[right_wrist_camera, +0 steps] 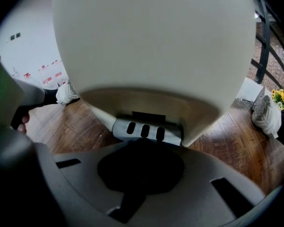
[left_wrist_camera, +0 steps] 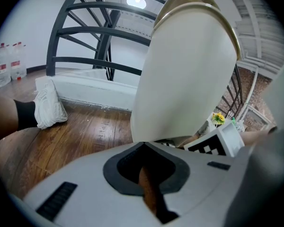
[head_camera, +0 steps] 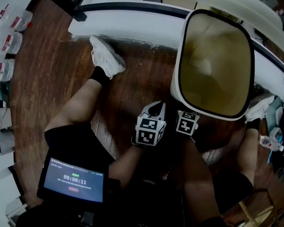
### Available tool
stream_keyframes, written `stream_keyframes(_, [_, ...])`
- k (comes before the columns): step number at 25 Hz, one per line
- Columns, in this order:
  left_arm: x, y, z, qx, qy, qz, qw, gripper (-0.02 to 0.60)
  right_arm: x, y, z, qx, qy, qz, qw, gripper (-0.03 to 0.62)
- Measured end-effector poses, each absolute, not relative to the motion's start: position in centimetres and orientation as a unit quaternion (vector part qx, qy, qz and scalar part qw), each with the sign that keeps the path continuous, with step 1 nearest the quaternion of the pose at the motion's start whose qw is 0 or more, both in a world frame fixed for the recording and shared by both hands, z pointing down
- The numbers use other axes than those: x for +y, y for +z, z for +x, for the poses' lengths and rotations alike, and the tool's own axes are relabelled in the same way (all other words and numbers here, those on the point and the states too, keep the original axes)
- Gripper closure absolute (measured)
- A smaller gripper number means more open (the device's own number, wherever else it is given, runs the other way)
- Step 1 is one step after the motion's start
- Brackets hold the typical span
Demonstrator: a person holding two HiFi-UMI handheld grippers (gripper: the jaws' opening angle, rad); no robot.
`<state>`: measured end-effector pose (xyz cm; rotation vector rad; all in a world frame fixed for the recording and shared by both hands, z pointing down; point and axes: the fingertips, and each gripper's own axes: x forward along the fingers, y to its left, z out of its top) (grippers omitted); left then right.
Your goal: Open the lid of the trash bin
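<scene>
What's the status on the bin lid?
Left gripper shut, empty, facing trash bin. Right gripper shut, tips at foot pedal. Lid up, bin mouth open. Nothing blocking lid.

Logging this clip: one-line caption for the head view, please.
Trash bin on wood floor, lid raised; left gripper and right gripper low at its front.

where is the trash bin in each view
Head view: trash bin at right, seen into its open mouth.
Left gripper view: bin centre-right, towering close.
Right gripper view: bin fills the upper picture.
Shared landmark: white sneaker, left of the bin everywhere.
</scene>
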<state>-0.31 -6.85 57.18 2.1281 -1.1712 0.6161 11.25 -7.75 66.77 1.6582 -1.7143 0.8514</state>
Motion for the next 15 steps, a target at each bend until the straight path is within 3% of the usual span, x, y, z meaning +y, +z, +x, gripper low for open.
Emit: stream_keyframes(15, [-6.64, 57.38, -0.23, -0.441, 0.234, 0.808, 0.314, 0.583, -8.05, 66.67, 11.08, -0.641, 0.331, 0.628, 0.292, 0.589])
